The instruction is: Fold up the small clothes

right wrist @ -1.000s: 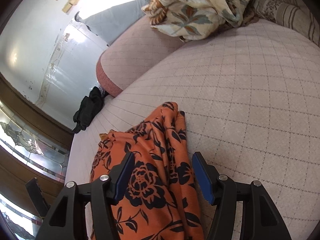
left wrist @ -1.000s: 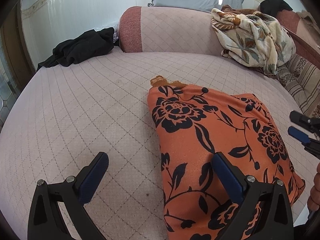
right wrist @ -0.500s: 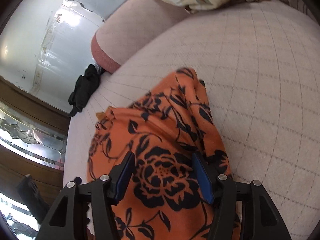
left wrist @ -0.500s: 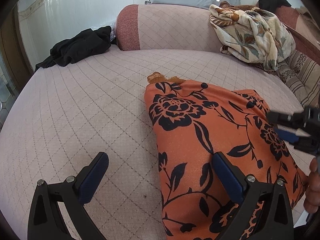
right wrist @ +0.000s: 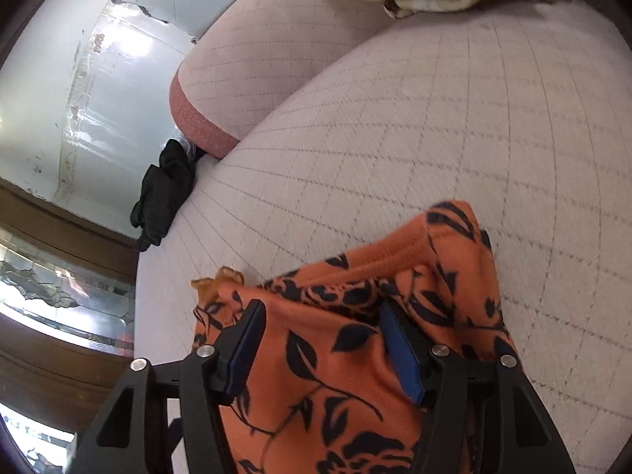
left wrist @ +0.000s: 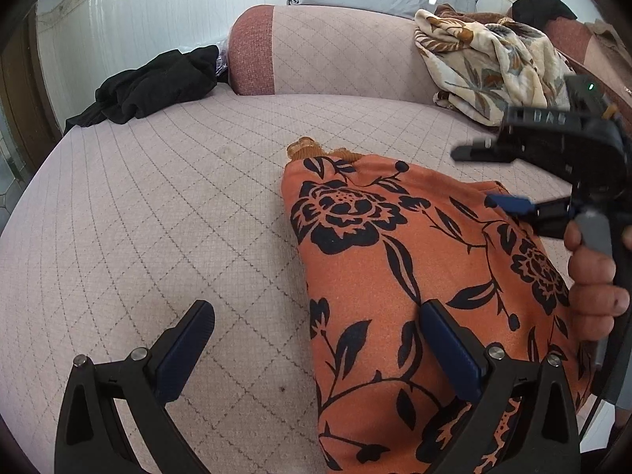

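Two grippers hang over one orange garment [left wrist: 395, 276] printed with black flowers, which lies partly folded on a pale quilted sofa seat [left wrist: 158, 205], toward its near right part, with a small ruffled orange edge poking out at the far corner. The left gripper [left wrist: 316, 351] is spread wide with nothing pinched: its left finger [left wrist: 185, 347] stands over bare cushion, its right finger [left wrist: 450, 347] over the cloth, so the garment's left edge runs between them, and whether that finger presses on the fabric I cannot tell. The right gripper [right wrist: 320, 339] (seen from the left wrist view as a black frame gripped by a person's hand [left wrist: 592, 276]) has its jaws parted to a moderate gap above the garment; orange fabric fills the space between the blue pads [right wrist: 399, 351], but they do not close on it. From the right wrist view the garment's far right corner bunches up into a raised fold. A crumpled black garment [left wrist: 154, 83] sits at the far left end of the seat beside the sofa's backrest cushion [left wrist: 328, 51], and a cream leaf-print cloth [left wrist: 489, 63] is heaped at the far right, well apart from the orange piece.
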Demonstrator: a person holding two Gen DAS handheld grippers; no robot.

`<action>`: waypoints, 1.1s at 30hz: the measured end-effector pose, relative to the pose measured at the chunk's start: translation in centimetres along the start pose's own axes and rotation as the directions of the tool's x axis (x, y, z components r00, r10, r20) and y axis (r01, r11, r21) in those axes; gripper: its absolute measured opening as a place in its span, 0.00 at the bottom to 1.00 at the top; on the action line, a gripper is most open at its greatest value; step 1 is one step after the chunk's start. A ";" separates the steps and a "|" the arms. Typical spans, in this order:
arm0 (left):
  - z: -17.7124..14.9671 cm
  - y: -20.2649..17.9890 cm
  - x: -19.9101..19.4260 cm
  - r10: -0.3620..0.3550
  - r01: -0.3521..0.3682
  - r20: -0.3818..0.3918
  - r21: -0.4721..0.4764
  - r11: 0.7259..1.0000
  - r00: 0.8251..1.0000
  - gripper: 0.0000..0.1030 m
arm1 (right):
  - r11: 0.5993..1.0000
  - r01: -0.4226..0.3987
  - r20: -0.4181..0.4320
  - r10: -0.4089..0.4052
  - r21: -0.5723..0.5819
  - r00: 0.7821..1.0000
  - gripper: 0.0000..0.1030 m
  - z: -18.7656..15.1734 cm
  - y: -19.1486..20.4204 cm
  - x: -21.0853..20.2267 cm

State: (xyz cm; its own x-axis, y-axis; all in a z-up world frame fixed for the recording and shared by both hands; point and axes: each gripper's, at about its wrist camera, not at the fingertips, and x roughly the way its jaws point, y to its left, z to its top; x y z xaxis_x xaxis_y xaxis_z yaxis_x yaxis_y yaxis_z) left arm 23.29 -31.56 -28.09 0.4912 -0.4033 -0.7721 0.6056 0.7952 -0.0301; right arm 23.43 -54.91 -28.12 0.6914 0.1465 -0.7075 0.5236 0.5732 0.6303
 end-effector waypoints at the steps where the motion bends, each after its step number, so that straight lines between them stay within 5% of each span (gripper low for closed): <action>1: 0.0 0.0 0.0 0.000 0.000 0.000 0.001 1.000 1.000 1.00 | 1.000 -0.023 0.034 0.023 -0.014 0.999 0.63 0.0 0.7 -0.3; 5: -0.1 0.0 -0.1 0.001 -0.001 0.003 0.001 1.000 1.000 1.00 | 0.979 -0.170 0.022 0.173 -0.109 0.985 0.63 -0.5 3.8 -0.1; 10: -0.2 -0.2 -0.2 0.008 -0.008 0.007 0.007 1.000 1.000 1.00 | 0.931 -0.360 -0.139 0.349 -0.067 0.927 0.63 -2.2 5.9 3.5; 14: -0.2 0.2 -0.1 0.003 -0.003 -0.002 -0.009 1.000 1.000 1.00 | 0.959 -0.282 -0.209 0.271 -0.025 0.940 0.61 -2.9 5.1 7.0; 23: -0.1 -0.1 -0.4 0.010 -0.010 0.001 0.002 1.000 1.000 1.00 | 0.956 -0.287 -0.067 0.283 -0.062 0.957 0.62 -1.0 2.5 -1.5; 33: -0.3 -0.2 -0.5 0.013 -0.013 0.010 0.007 1.000 1.000 1.00 | 0.995 -0.073 -0.045 0.071 -0.061 0.996 0.63 -0.8 -4.7 -6.0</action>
State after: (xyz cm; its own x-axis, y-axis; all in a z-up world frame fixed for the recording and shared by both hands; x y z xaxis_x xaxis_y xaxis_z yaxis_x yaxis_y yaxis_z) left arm 22.75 -31.41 -27.89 0.5050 -0.3979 -0.7659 0.6040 0.7968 -0.0157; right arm 16.39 -57.79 -27.06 0.7034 0.2228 -0.6750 0.4400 0.6093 0.6597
